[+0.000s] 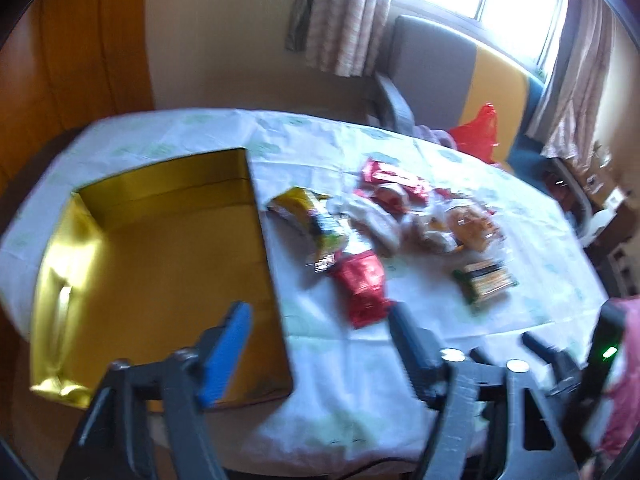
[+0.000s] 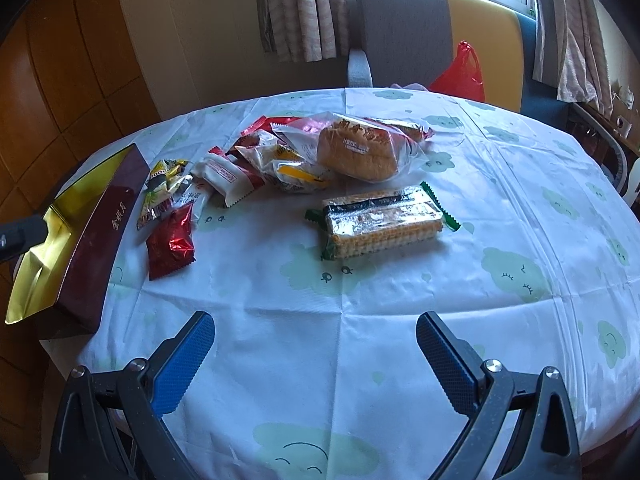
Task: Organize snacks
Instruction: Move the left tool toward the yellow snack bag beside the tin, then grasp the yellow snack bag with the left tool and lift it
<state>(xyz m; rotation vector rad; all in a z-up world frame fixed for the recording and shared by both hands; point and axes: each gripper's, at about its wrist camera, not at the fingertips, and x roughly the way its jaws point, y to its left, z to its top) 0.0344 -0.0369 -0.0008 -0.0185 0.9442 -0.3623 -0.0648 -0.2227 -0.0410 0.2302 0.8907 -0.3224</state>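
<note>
An open box with a gold lining (image 1: 160, 264) sits at the table's left; its maroon side (image 2: 100, 240) shows in the right wrist view. Right of it lies a heap of snacks: a red foil packet (image 1: 362, 284) (image 2: 170, 244), a yellow packet (image 1: 308, 212) (image 2: 162, 184), a white packet (image 2: 228, 178), bagged bread (image 2: 360, 152) and a green-ended wafer pack (image 1: 486, 280) (image 2: 384, 224). My left gripper (image 1: 319, 310) is open with nothing in it, over the box's right edge and just short of the red packet. My right gripper (image 2: 315, 320) hangs open over bare cloth in front of the wafer pack.
The round table wears a white cloth with green cloud faces (image 2: 520, 208). Behind it stand a grey and yellow chair (image 2: 420, 36) with a red plastic bag (image 2: 460, 72), curtains and a bright window. Wooden panelling (image 2: 60, 80) lines the left.
</note>
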